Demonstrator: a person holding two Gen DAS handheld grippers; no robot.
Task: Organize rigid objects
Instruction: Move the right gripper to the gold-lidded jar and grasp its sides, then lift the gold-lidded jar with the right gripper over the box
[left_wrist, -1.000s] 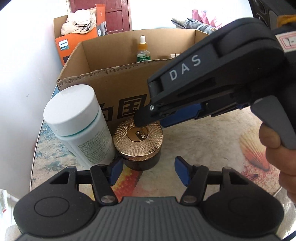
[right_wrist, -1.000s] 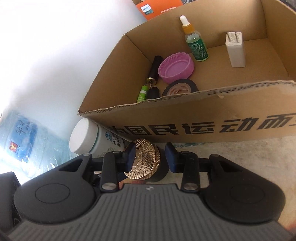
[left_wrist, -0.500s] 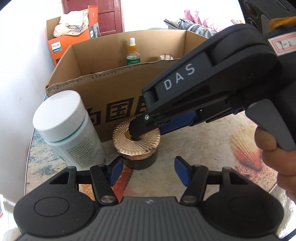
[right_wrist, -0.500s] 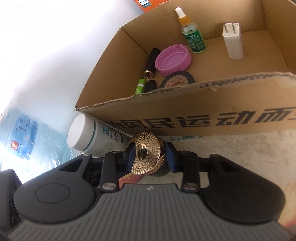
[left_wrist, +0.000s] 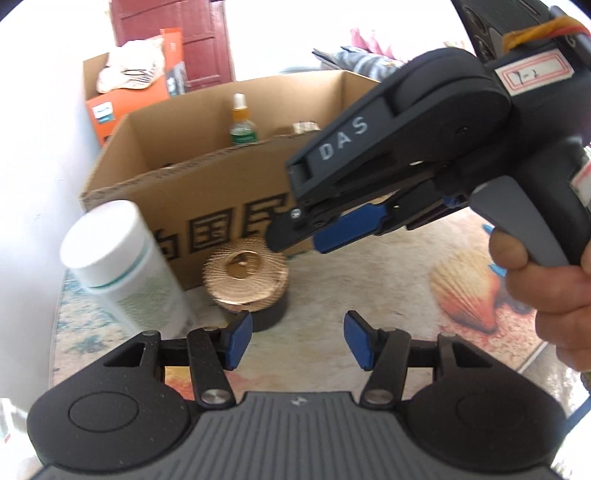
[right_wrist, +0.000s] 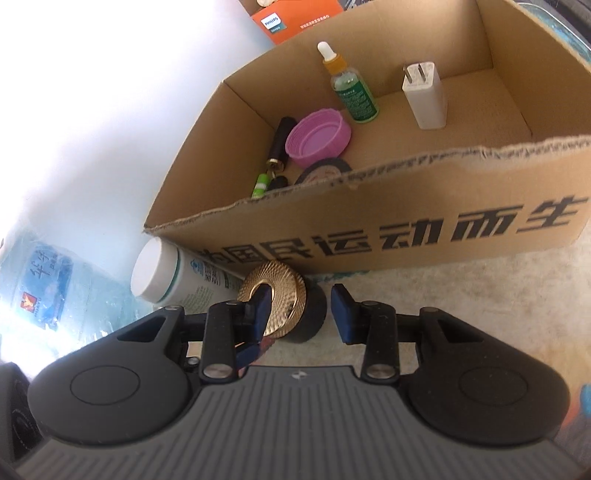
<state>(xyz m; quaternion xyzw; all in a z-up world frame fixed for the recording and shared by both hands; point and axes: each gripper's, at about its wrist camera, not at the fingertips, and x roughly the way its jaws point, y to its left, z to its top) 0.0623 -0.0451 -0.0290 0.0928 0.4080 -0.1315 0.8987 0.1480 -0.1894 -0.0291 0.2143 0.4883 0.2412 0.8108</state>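
Note:
A black jar (left_wrist: 271, 314) with a ribbed gold lid (left_wrist: 245, 275) stands on the table against the front of the cardboard box (left_wrist: 207, 206). The lid sits askew, tilted on the jar. My right gripper (left_wrist: 291, 236) reaches in from the right, its fingertip at the lid's back right rim. In the right wrist view one pad (right_wrist: 260, 308) lies over the gold lid (right_wrist: 284, 295), the other pad stands apart, and the right gripper (right_wrist: 301, 314) is open. My left gripper (left_wrist: 295, 336) is just short of the jar, jaws closing, with nothing between them.
A white bottle (left_wrist: 122, 258) with a white cap stands left of the jar, touching the box. Inside the box (right_wrist: 369, 229) are a dropper bottle (right_wrist: 351, 92), a white charger (right_wrist: 424, 96), a pink cap (right_wrist: 317, 136), black tape and small tubes. A hand (left_wrist: 546, 280) holds the right gripper.
The right gripper's fingertip slid from the lid's centre to its rim, and the lid now sits askew on the jar. The left jaws narrowed a little.

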